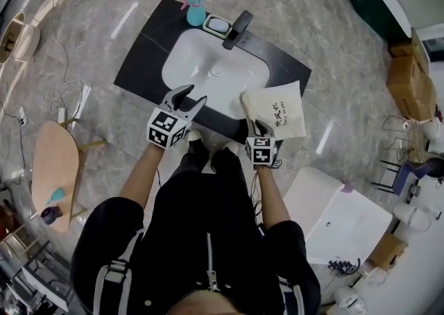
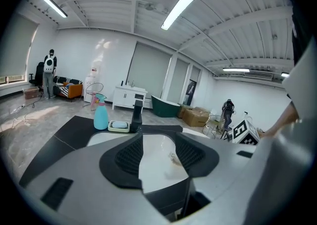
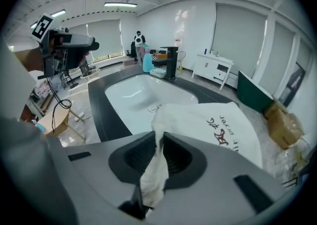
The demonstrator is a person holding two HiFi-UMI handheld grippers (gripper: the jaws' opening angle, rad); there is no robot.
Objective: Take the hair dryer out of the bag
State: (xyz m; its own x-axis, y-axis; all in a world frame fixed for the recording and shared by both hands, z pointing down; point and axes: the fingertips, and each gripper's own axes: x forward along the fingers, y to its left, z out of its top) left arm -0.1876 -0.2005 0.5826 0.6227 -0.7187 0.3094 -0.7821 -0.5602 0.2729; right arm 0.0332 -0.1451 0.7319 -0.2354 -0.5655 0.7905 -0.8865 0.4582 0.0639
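A cream cloth bag (image 1: 279, 109) with dark print lies flat on the black counter (image 1: 142, 64), to the right of the white basin (image 1: 208, 71). No hair dryer shows; what the bag holds is hidden. My right gripper (image 1: 255, 125) is at the bag's near left corner. In the right gripper view the jaws are shut on a bunched fold of the bag (image 3: 218, 125), with cloth pinched between the pads (image 3: 173, 154). My left gripper (image 1: 191, 95) hovers over the basin's near edge. It is open with nothing between its fingers (image 2: 130, 157).
A black faucet (image 1: 237, 29), a soap dish (image 1: 217, 26) and a blue spray bottle (image 1: 196, 10) stand at the counter's far side. A white basin unit (image 1: 340, 223) sits on the floor at the near right, and a wooden stool (image 1: 54, 168) at the left.
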